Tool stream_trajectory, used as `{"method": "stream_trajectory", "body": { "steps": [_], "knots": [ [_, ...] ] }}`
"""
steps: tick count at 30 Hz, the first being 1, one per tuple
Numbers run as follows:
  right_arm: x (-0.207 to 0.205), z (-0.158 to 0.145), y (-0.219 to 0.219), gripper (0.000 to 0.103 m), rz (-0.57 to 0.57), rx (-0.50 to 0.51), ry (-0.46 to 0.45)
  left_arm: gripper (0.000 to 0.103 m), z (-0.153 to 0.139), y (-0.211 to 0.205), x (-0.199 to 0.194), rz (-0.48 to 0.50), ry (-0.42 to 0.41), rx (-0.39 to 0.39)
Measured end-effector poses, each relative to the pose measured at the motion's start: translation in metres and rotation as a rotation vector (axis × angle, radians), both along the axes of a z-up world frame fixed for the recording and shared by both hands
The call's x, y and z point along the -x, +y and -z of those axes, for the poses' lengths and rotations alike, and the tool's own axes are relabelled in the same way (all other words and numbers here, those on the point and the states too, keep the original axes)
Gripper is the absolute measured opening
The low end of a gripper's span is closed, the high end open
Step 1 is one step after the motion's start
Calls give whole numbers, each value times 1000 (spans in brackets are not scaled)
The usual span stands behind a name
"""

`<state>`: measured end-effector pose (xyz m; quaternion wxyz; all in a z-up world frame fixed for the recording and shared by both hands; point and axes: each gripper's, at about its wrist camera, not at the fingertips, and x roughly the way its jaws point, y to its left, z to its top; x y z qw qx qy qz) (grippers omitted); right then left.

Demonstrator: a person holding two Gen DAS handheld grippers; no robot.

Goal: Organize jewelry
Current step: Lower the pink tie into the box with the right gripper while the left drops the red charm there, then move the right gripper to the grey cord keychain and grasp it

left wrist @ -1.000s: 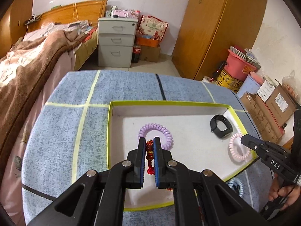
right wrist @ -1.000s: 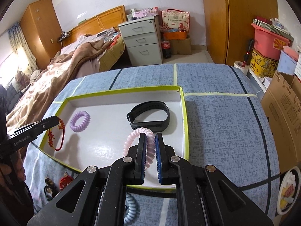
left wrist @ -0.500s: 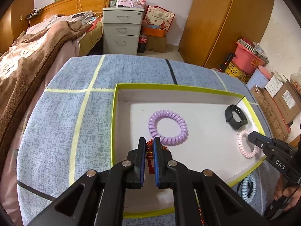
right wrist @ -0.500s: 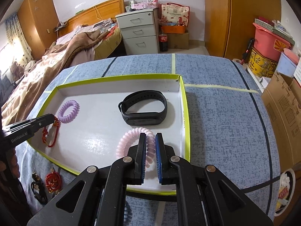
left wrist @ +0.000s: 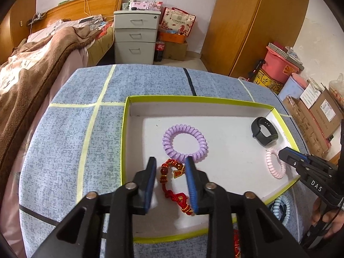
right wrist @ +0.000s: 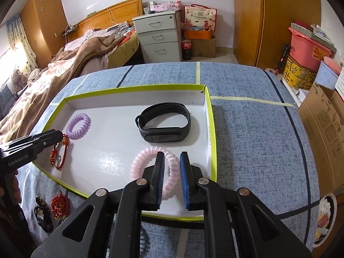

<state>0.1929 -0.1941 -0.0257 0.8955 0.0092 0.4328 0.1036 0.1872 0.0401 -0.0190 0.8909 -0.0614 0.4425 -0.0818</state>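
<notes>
A white tray with a yellow-green rim [left wrist: 124,133] [right wrist: 211,129] lies on the blue cloth table. In it are a purple coil band [left wrist: 185,143] [right wrist: 78,123], a black watch band [left wrist: 264,131] [right wrist: 164,122], a pink coil band [left wrist: 275,163] [right wrist: 146,163] and a red beaded bracelet [left wrist: 174,182] [right wrist: 58,152]. My left gripper [left wrist: 169,167] [right wrist: 57,134] is open, its jaws on either side of the red bracelet, which rests on the tray floor. My right gripper [right wrist: 172,161] [left wrist: 283,153] is open, its jaws apart around the pink band's near side.
A light blue coil band [left wrist: 278,206] lies on the cloth just outside the tray's near rim. A red knot charm [right wrist: 60,206] and a dark trinket [right wrist: 42,210] lie on the cloth near the left hand. A bed, drawers and boxes surround the table.
Both grippers have opened. The left let the red bracelet go onto the tray floor near the purple band; the right let go of the pink band.
</notes>
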Motion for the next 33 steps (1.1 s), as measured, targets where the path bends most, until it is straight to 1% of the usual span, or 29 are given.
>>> {"method": "stream_trajectory", "body": {
  "steps": [1, 3, 8, 11, 13, 16, 20, 23, 25, 29, 33],
  "knots": [
    [1, -1, 0, 27, -1, -4, -4, 36, -1, 1, 1, -2, -2, -1],
    [3, -2, 0, 32, -1, -2, -9, 37, -4, 3, 4, -6, -8, 13],
    [10, -6, 0, 32, -3, -21, -23, 40, -14, 7, 12, -17, -31, 15],
    [18, -10, 0, 32, -4, -25, -31, 45, -20, 9, 19, -24, -44, 10],
    [23, -13, -1, 32, -10, -28, -39, 45, -24, 10, 25, -16, -49, 17],
    [33, -18, -3, 32, -17, -36, -54, 46, -30, 11, 39, -19, -72, 16],
    [49, -22, -7, 32, -27, -56, -66, 49, -34, 15, 59, -10, -90, 40],
    [64, -25, -9, 32, -43, -70, -75, 50, -34, 18, 77, -15, -101, 45],
    [74, -25, -10, 32, -55, -77, -77, 50, -33, 23, 87, -26, -98, 63],
    [91, -24, -11, 32, -80, -87, -76, 51, -30, 28, 109, -50, -107, 30],
    [105, -22, -8, 32, -102, -79, -73, 52, -25, 31, 124, -53, -103, 57]
  ]
}}
